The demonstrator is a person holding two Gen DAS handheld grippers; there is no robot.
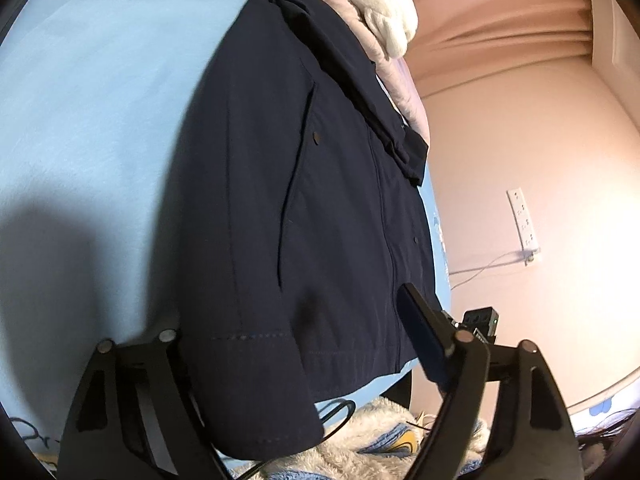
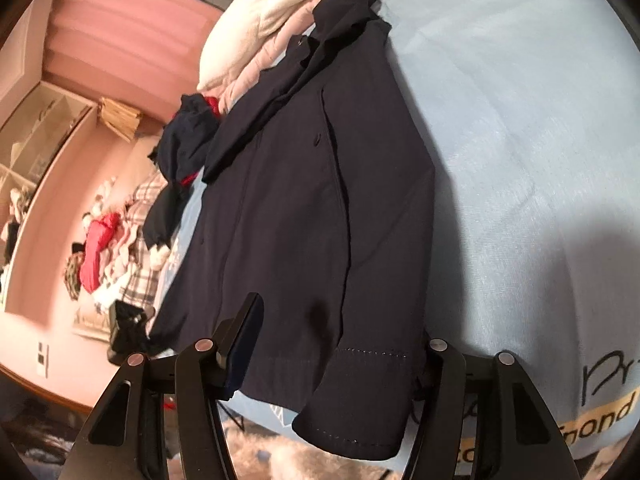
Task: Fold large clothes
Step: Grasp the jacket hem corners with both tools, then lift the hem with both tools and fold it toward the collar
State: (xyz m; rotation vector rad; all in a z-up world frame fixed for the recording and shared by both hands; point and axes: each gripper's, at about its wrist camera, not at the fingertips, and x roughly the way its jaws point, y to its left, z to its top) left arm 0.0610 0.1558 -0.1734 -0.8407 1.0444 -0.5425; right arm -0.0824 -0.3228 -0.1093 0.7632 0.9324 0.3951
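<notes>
A dark navy jacket (image 1: 304, 208) lies flat on the light blue bed sheet (image 1: 100, 120), one sleeve folded across its front and its hem hanging over the bed's near edge. It also shows in the right wrist view (image 2: 304, 208). My left gripper (image 1: 296, 344) is open, its fingers on either side of the hem and sleeve cuff. My right gripper (image 2: 336, 344) is open, its fingers straddling the sleeve cuff and hem. Neither pinches cloth.
A cream blanket (image 1: 384, 4) and a pink quilt (image 1: 400, 88) lie at the jacket's far end. A navy and red garment (image 2: 180, 160) lies beside the jacket. A clothes pile (image 2: 116, 256) lies on the floor. A fluffy rug (image 1: 372, 444) lies below the bed edge.
</notes>
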